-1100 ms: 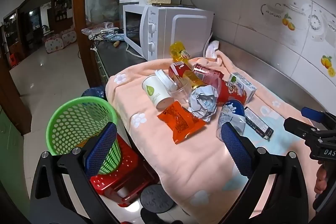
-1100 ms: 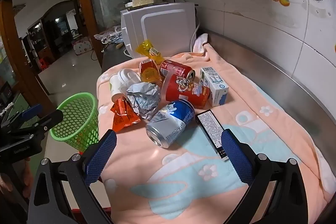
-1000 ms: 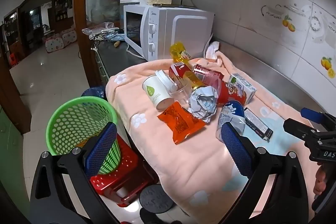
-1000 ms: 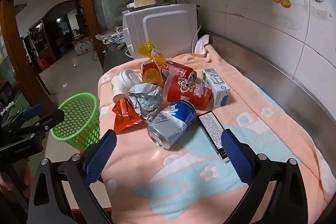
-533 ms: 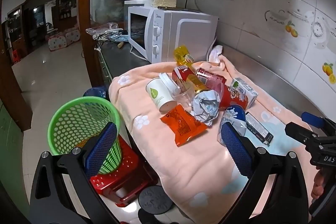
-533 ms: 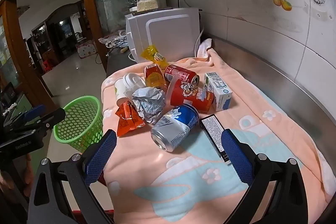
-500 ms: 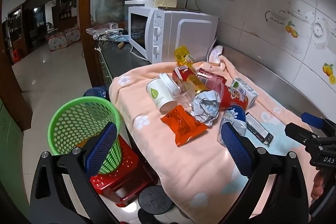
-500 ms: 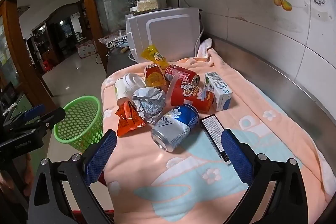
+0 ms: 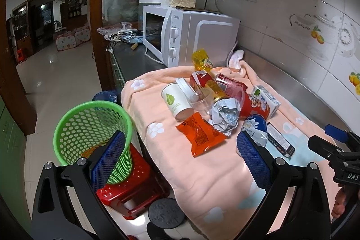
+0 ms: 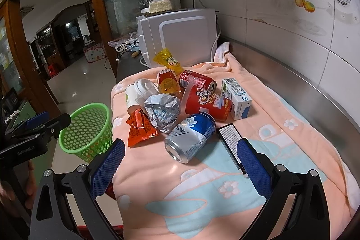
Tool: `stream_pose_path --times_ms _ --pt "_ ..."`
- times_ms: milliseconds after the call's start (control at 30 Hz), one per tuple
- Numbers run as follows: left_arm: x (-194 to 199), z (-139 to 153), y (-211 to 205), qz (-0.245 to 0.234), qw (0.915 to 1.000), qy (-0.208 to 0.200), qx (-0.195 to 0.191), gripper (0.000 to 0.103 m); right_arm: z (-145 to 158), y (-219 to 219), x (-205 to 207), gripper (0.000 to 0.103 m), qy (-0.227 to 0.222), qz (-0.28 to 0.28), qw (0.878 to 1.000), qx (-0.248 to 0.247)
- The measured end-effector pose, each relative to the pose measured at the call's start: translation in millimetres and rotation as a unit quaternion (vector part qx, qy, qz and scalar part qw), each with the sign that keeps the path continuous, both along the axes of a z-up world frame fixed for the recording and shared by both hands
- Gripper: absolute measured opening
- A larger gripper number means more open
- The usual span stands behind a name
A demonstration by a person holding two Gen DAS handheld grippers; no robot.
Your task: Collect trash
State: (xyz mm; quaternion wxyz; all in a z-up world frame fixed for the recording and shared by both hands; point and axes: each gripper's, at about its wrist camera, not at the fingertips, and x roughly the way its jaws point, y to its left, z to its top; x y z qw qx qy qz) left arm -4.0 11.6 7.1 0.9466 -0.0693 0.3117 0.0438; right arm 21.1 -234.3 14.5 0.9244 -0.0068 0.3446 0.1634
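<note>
Trash pile [image 10: 180, 102] beyond right gripper's [image 10: 180, 161] spread fingers [image 10: 252, 161]

Soft indoor light falls evenly across both wrist views, brightest on the white wall tiles [image 10: 290, 21] and the microwave [image 9: 191, 37], with pale glare on the floor [image 9: 56, 73] far beyond the left fingers. Shadows under the trash ahead of the fingers are faint. Fisheye curvature bends the edges, corners go black, and the centre stays sharp.
</note>
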Motion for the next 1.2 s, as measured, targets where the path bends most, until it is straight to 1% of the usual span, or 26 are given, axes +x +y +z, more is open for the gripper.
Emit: stream_pose_path --times_ms 967,1200 --pt "2.1 -9.1 3.2 0.007 0.9999 0.015 -0.003 0.098 -3.7 3.5 -1.3 0.097 0.004 0.004 1.000 0.000" --pt "3.6 -7.2 2.8 0.008 0.9998 0.016 -0.002 0.098 -6.3 4.6 -1.9 0.097 0.004 0.005 1.000 0.000"
